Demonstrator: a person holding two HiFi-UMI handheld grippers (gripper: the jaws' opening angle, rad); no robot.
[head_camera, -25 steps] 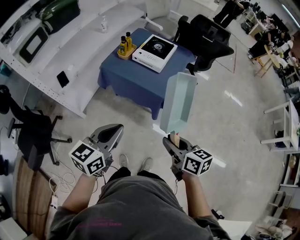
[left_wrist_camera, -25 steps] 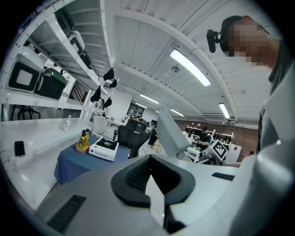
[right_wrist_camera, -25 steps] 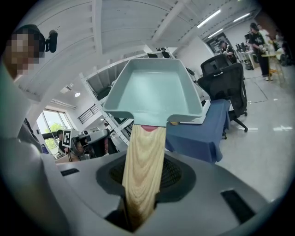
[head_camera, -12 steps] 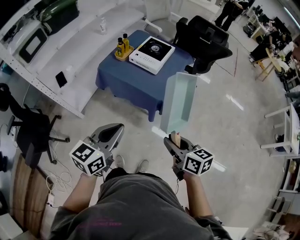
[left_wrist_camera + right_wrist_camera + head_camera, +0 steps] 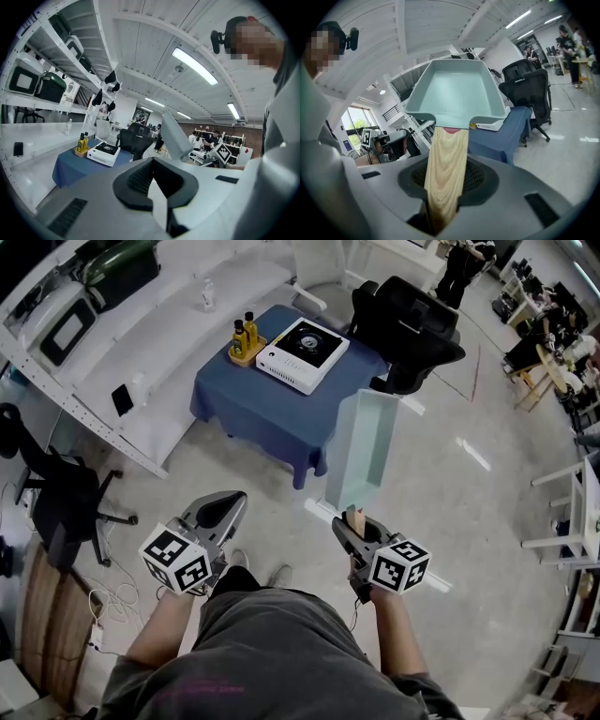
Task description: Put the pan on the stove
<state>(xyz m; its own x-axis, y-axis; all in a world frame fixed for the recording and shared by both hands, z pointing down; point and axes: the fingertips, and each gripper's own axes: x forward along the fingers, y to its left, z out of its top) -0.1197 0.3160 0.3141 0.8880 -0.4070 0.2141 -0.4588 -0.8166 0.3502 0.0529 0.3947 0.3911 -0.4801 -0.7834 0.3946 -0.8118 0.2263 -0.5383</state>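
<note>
Right gripper (image 5: 445,187) is clenched on the wooden handle (image 5: 446,168) of the pan (image 5: 361,451), a pale green rectangular pan, with the handle running straight back between the jaws. The pan is carried in the air, tipped up on end ahead of the gripper, well apart from the stove (image 5: 303,354) and on the person's side of it. Left gripper (image 5: 220,512) is empty, jaws drawn together, held level with the right one and also well short of the stove. The stove, a white single-burner unit with a black top, sits on a small table (image 5: 258,404) draped in blue cloth. Just beside the stove, on its far-left side, stands a yellow tray with two bottles (image 5: 246,337). A black office chair (image 5: 408,320) is drawn up to the table on the stove's right. Left of the stove runs a long white bench (image 5: 150,343), bearing a dark phone (image 5: 122,399) and, farther along, a green case (image 5: 117,268). The floor (image 5: 469,512) is pale, glossy concrete. In the head view the raised pan covers the floor just off the table's near right corner; the stove top itself is in full view.
</note>
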